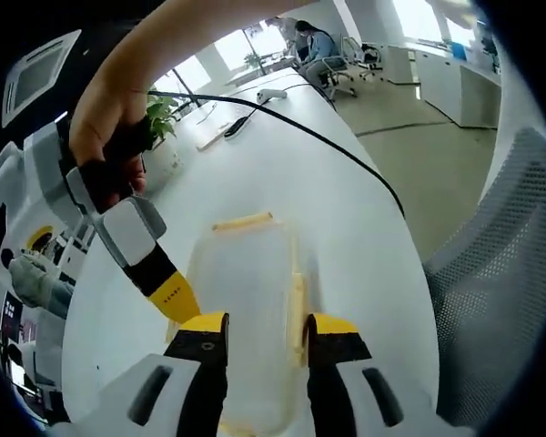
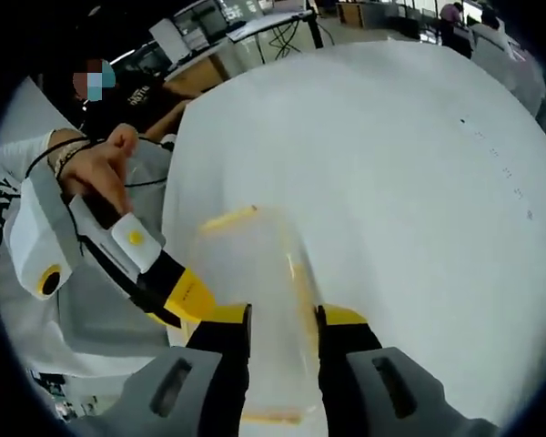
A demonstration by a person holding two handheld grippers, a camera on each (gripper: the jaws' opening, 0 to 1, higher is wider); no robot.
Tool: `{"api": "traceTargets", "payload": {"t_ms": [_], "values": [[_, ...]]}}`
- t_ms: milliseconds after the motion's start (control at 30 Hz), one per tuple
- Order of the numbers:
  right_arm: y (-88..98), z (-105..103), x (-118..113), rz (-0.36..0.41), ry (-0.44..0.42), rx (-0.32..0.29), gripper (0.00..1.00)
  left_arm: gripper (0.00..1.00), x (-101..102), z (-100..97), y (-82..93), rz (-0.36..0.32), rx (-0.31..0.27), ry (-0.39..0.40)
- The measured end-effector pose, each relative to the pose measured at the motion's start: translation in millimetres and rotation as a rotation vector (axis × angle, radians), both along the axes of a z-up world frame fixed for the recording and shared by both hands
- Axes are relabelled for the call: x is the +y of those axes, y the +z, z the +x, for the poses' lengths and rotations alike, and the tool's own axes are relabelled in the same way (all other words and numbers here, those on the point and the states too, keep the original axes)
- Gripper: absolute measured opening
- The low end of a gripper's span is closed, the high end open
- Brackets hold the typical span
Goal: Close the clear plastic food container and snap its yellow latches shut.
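Spanning most of both views: white table (image 1: 346, 200), clear plastic food container (image 1: 246, 300) sitting on it, lid on. Office chair (image 1: 500, 300) mesh back just beside the table edge in the left gripper view. Left gripper (image 1: 267, 332) hangs over the container's near end, jaws apart, nothing between them but the lid below. Right gripper (image 2: 283, 320) same story from the opposite end, jaws parted over the container. Each gripper enters the other's view at the container's side edge, hand (image 1: 118, 109) on its grip. Yellow latches (image 1: 243, 221) on far end and long side (image 1: 298, 305); can't tell if snapped.
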State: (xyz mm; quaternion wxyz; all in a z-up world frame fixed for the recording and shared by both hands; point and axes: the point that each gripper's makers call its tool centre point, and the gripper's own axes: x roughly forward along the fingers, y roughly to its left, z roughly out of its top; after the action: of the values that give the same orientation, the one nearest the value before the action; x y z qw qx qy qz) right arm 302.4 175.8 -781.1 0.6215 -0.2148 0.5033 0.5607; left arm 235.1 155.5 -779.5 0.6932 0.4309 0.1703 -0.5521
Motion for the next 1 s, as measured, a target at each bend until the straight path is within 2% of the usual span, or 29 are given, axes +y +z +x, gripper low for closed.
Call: {"api": "traceTargets", "payload": {"t_ms": [67,100,167,200,233,300,333,400,467,533,633,733,800,867,1000], "values": [[1.8,0,0,0.008,0.013,-0.029,0.25,0.29,-1,0.4,1.4,0.003,0.006,0.002],[2.4,0,0,0.009,0.023,-0.049,0.25,0.32,-1,1.0,1.6,-0.001,0.013,0.017],[2.9,2,-3,-0.001,0.050,-0.097,0.28,0.48,-1,1.1,1.6,-0.004,0.012,0.015],[4.0,6,-4,0.009,0.044,-0.125,0.31,0.51,0,-1.6,-0.4,0.002,0.028,0.004],[4.1,6,-6,0.010,0.036,-0.115,0.33,0.51,0,-2.3,-1.6,0.006,0.023,-0.003],[4.3,10,-11,0.016,-0.005,-0.097,0.35,0.52,6,0.9,-6.8,0.062,-0.025,-0.033],[4.7,12,-13,0.015,-0.012,-0.110,0.35,0.53,7,1.1,-8.0,0.068,-0.026,-0.035],[6.3,15,-18,0.018,-0.019,-0.130,0.37,0.58,6,-1.7,-6.7,0.035,0.030,-0.010],[8.6,14,-22,0.021,-0.021,-0.123,0.38,0.68,4,-3.4,-3.4,0.000,0.074,0.006],[12.8,10,-25,0.035,-0.011,-0.109,0.40,0.77,4,0.8,1.7,-0.011,0.063,0.013],[19.3,7,-29,0.055,-0.010,-0.125,0.48,0.79,8,4.6,3.6,-0.005,0.058,0.017],[23.1,7,-34,0.042,0.011,-0.164,0.58,0.83,16,9.3,4.0,-0.003,0.095,0.047],[25.9,6,-39,0.028,0.033,-0.193,0.60,0.83,23,13.8,4.5,0.005,0.106,0.056],[28.3,4,-42,0.021,0.043,-0.206,0.59,0.83,33,21.0,3.3,0.040,0.092,0.064],[29.8,-2,-49,0.009,0.058,-0.227,0.60,0.86,47,32.3,6.0,0.060,0.096,0.080]]}}
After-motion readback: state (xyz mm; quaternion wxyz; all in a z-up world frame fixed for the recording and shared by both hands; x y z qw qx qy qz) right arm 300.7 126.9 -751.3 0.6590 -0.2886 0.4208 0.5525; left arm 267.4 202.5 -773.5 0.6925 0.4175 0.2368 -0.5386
